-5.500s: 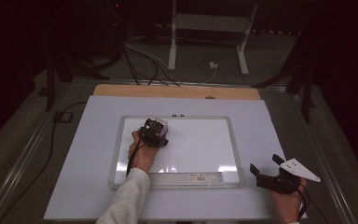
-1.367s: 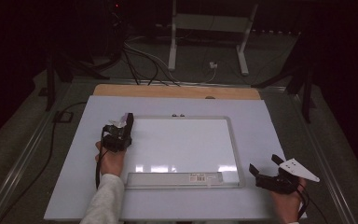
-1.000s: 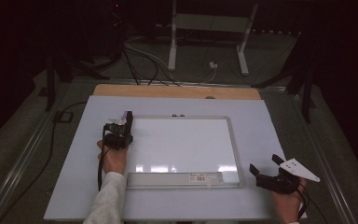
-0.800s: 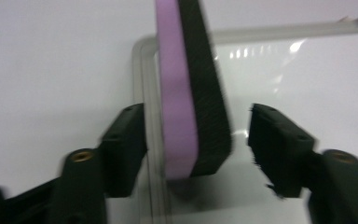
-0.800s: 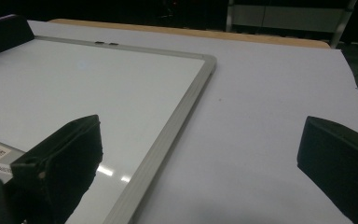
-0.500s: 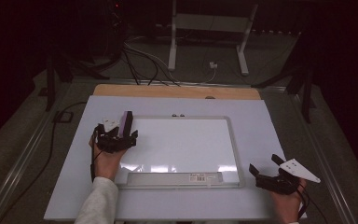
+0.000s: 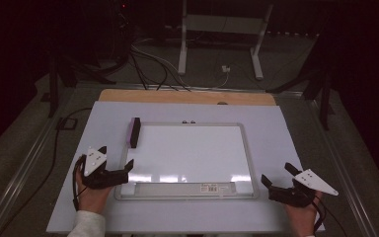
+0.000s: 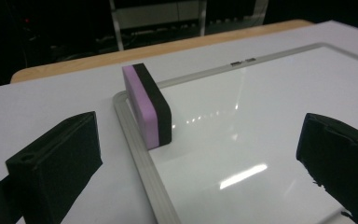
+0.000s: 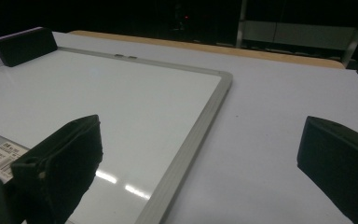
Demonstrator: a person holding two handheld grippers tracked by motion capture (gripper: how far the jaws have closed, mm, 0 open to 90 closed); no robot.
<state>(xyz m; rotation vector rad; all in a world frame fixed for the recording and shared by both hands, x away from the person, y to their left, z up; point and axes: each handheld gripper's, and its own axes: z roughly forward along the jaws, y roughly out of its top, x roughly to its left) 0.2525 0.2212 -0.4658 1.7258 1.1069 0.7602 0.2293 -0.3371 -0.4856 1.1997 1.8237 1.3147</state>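
Eraser is stood on edge at the whiteboard's far-left corner, on the frame, held by nothing. Left gripper is parked near the board's near-left corner, jaws spread wide and empty. Right gripper is rested off the near-right corner, jaws likewise apart.

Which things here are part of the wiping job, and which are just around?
In the job: eraser, whiteboard, left gripper, open and empty.
Just around: right gripper, open beside the board; floor cables; stand legs.
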